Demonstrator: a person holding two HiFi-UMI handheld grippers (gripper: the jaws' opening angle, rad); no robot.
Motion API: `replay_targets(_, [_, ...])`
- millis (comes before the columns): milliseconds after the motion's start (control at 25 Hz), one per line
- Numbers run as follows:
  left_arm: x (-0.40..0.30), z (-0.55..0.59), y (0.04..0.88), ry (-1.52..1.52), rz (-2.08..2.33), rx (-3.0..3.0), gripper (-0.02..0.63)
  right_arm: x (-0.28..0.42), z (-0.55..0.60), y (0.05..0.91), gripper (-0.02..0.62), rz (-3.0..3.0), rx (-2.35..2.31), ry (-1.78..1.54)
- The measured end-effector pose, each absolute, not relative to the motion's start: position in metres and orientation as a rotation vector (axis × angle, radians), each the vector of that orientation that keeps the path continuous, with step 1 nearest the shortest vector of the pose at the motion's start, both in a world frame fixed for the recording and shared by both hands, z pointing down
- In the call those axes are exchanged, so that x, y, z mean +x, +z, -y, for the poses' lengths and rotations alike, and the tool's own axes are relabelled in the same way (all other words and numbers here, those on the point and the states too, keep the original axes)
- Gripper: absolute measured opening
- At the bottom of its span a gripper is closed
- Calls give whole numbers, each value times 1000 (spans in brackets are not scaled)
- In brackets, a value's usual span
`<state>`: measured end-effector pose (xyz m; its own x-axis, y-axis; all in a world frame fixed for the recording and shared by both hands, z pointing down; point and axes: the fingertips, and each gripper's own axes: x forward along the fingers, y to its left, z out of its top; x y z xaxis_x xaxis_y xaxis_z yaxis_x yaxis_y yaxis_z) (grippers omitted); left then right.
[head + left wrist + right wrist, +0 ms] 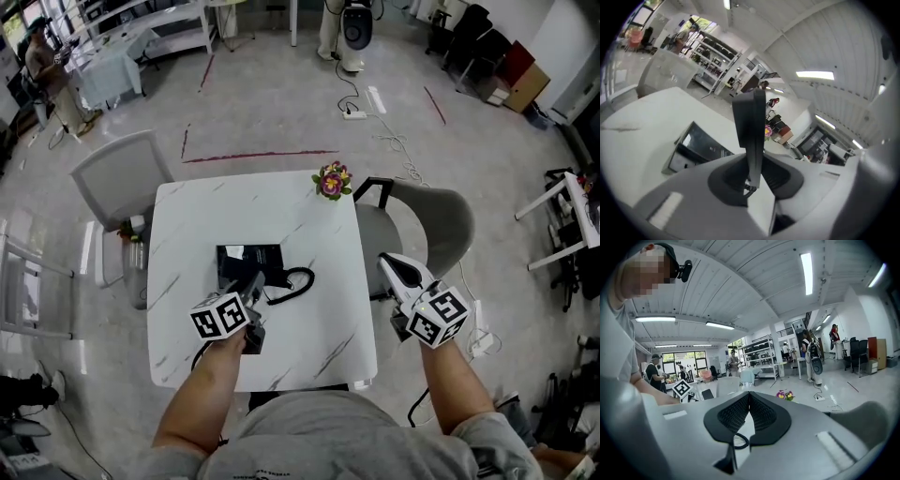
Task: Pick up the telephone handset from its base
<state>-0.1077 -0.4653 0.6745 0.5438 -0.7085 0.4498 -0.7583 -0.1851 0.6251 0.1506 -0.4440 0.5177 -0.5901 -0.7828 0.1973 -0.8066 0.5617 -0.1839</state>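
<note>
Left gripper view alone shows the handset (750, 126) clamped — base (696, 149) beyond.

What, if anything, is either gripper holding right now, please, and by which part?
The left gripper holds the telephone handset, clamped near its cord end. The right gripper holds nothing; its jaws are together.

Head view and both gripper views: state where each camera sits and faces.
Head view: on the person's head, looking steeply down at the white table; both forearms, the left gripper and the right gripper show.
Left gripper view: on the left gripper, looking along its jaws, shut on the handset, with the telephone base beyond.
Right gripper view: on the right gripper, looking along its shut jaws into the room; the person's torso shows.
Shared: all three show the flowers.
</note>
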Motion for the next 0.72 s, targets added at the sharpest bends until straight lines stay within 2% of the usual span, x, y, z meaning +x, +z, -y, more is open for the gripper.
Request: replay_targets(720, [-38, 461, 431, 325, 1036, 2687, 137, 148, 421, 364, 5, 2875, 1413, 60])
